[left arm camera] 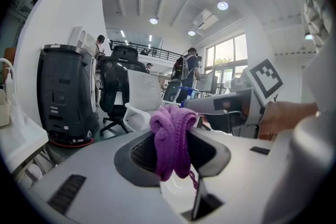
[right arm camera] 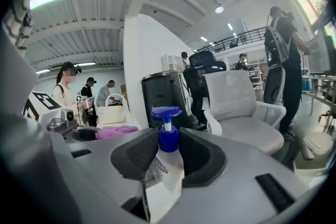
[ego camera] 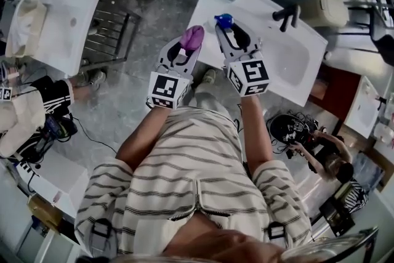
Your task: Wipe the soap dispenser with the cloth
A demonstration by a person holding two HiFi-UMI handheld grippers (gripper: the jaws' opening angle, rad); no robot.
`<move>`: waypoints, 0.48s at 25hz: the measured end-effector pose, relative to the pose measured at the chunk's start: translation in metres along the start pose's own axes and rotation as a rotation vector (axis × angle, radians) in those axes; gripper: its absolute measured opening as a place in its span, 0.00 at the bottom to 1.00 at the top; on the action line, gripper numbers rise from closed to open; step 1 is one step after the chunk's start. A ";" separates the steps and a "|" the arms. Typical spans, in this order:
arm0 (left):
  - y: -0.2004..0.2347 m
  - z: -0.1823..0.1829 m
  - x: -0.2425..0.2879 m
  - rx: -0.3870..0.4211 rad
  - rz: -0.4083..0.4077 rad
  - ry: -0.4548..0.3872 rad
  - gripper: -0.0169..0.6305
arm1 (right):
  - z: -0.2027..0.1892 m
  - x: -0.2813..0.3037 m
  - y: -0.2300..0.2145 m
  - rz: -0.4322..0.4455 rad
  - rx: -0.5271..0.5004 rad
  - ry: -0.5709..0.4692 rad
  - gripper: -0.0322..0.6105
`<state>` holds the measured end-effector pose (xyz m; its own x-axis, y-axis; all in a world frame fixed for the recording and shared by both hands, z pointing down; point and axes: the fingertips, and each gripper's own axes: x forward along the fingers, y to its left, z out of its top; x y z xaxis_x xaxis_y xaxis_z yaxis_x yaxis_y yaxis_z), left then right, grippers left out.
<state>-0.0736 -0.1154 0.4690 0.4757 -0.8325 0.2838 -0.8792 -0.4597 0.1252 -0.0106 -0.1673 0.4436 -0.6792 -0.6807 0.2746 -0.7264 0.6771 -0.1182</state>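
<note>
A striped shirt fills the near part of the head view, and both forearms reach forward from it, each ending in a gripper with a marker cube. The left gripper has its jaws drawn close together on a bunched purple knitted cloth, whose folds stand up above the pads while a loose end hangs below them. Just beside it, the right gripper has its jaws about half closed on the soap dispenser. The pads press on the clear bottle at its shoulder, with the blue pump head upright above them. In the head view the dispenser shows over the left edge of a white basin top, which carries a black faucet near its far edge. Farther off stand a white office chair and a dark upright machine.
</note>
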 end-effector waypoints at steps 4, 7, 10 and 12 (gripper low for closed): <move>-0.010 0.003 -0.006 0.014 -0.011 -0.002 0.23 | 0.008 -0.016 0.006 0.004 0.002 -0.010 0.26; -0.013 0.012 -0.008 0.040 -0.025 -0.022 0.23 | 0.016 -0.023 0.011 0.002 -0.009 -0.021 0.26; -0.015 0.017 -0.015 0.057 -0.031 -0.029 0.23 | 0.024 -0.032 0.019 0.004 -0.021 -0.032 0.26; -0.017 0.021 -0.018 0.067 -0.032 -0.035 0.23 | 0.028 -0.037 0.021 0.000 -0.022 -0.035 0.26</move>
<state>-0.0669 -0.0999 0.4415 0.5056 -0.8267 0.2468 -0.8602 -0.5052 0.0696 -0.0036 -0.1359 0.4039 -0.6828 -0.6898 0.2409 -0.7241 0.6829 -0.0967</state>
